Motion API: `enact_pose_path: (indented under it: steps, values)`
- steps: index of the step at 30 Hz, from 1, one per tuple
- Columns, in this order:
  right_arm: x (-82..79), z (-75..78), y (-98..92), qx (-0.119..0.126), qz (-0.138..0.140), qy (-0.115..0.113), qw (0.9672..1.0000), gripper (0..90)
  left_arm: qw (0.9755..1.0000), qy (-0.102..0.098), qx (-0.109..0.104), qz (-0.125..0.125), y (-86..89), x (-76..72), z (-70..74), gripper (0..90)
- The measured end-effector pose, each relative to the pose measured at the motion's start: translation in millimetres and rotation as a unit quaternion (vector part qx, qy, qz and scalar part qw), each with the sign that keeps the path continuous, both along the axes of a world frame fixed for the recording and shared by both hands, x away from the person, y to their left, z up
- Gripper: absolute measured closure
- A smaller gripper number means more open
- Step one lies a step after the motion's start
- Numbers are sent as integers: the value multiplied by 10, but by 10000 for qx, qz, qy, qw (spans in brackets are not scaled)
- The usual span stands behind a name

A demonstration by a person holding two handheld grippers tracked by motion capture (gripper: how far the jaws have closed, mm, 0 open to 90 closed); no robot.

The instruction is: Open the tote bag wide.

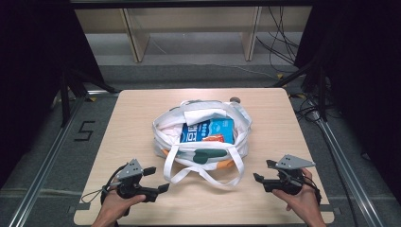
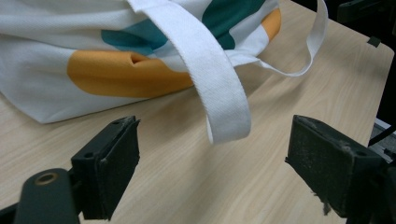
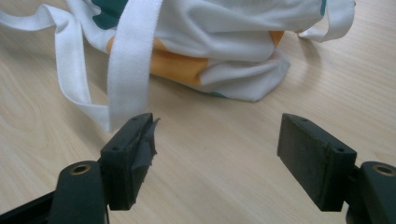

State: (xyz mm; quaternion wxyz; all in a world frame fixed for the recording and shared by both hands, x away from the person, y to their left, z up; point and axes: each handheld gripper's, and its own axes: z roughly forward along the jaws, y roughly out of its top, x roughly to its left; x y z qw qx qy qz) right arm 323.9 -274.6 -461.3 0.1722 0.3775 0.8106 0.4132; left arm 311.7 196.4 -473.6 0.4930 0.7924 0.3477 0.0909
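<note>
A white cloth tote bag [image 1: 203,150] with teal and orange patches lies in the middle of the wooden table [image 1: 137,123], mouth open. Inside it lies a blue packet [image 1: 208,131] under a white fold. Its handle loop [image 1: 203,177] trails toward the front edge. My left gripper [image 1: 160,178] rests at the front left, open, pointing at the bag. In the left gripper view the jaws [image 2: 215,158] stand wide, a white strap [image 2: 219,84] hanging just beyond them. My right gripper [image 1: 261,170] sits at the front right, open. Its jaws [image 3: 217,158] face the bag [image 3: 224,37], with a strap [image 3: 130,60] near the left pad.
Bare tabletop surrounds the bag on all sides. Behind the table stand wooden shelf legs [image 1: 135,40], and cables [image 1: 279,45] run over the floor at the back right. Metal rails [image 1: 45,165] flank the table. A floor mark [image 1: 84,131] lies to the left.
</note>
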Motion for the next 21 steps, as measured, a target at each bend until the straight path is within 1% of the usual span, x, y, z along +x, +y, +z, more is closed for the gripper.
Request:
enact_pose_path:
  steps: [1, 2, 3, 4, 5, 6, 7, 8, 9, 10, 11, 12, 13, 14, 15, 16, 17, 18, 19, 20, 21]
  values:
    - [4, -8, -9, -34, 55, -130, 9999, 287, 10000, -23, 68, 18, 0, -14, -6, 161]
    - [-10, -12, -12, -40, 83, -89, 9999, 287, 9999, -41, 99, -2, -1, -26, -15, 160]
    - [-34, -20, -6, 8, 19, -13, 10000, 287, 9999, -71, 137, 34, -6, -45, -30, 160]
    - [-52, -30, -10, -2, 12, 6, 10000, 287, 9999, -2, 39, 108, -23, -64, -45, 160]
    - [-59, -42, -12, 0, 13, -54, 10000, 287, 9999, -58, 132, 76, -14, -73, -55, 160]
    - [-80, -54, -11, 14, 6, -6, 10000, 287, 9998, -108, 138, 29, -15, -76, -72, 160]
    - [-98, -65, -14, 8, 21, 44, 10000, 287, 9998, -95, 147, 64, -16, -94, -88, 160]
    - [-107, -83, -18, -42, 55, -26, 10000, 287, 9999, -94, 102, 70, -22, -107, -113, 160]
    - [-140, -100, -5, -6, 7, 46, 10000, 287, 9998, 12, 148, 99, -23, -131, -124, 160]
    - [-158, -127, -17, -121, 134, -19, 9998, 287, 9998, 3, 159, 90, -31, -146, -139, 160]
    - [-158, -127, -17, -121, 134, -19, 9998, 287, 9998, -3, 177, 101, -36, -163, -151, 160]
    - [-181, -141, -11, -88, 120, 10, 9999, 287, 9995, -46, 281, 118, -37, -179, -153, 160]
    - [-194, -152, -8, -56, 181, 59, 9998, 287, 9998, -1, 173, 120, -57, -199, -163, 160]
    - [-213, -152, -11, -89, 185, 74, 9998, 287, 9997, -20, 232, 115, -66, -218, -171, 160]
    - [-239, -160, -6, -74, 156, 97, 9998, 287, 9997, -28, 230, 86, -75, -222, -182, 160]
    - [-240, -168, -9, -84, 233, 58, 9997, 287, 9996, -16, 265, 33, -83, -231, -190, 160]
    - [-261, -170, -7, -84, 177, 57, 9998, 287, 9996, -45, 272, 24, -96, -241, -200, 160]
    - [-268, -178, -8, -63, 250, 79, 9996, 287, 9994, -37, 333, -8, -102, -247, -201, 161]
    - [-291, -180, -2, -69, 192, 89, 9998, 287, 9994, -102, 344, -34, -111, -250, -207, 160]
    - [-302, -185, -1, -74, 217, 87, 9997, 287, 9993, -63, 379, -26, -115, -258, -208, 161]
    - [-304, -193, -2, -72, 277, 59, 9996, 287, 9990, -117, 430, -98, -110, -256, -207, 161]
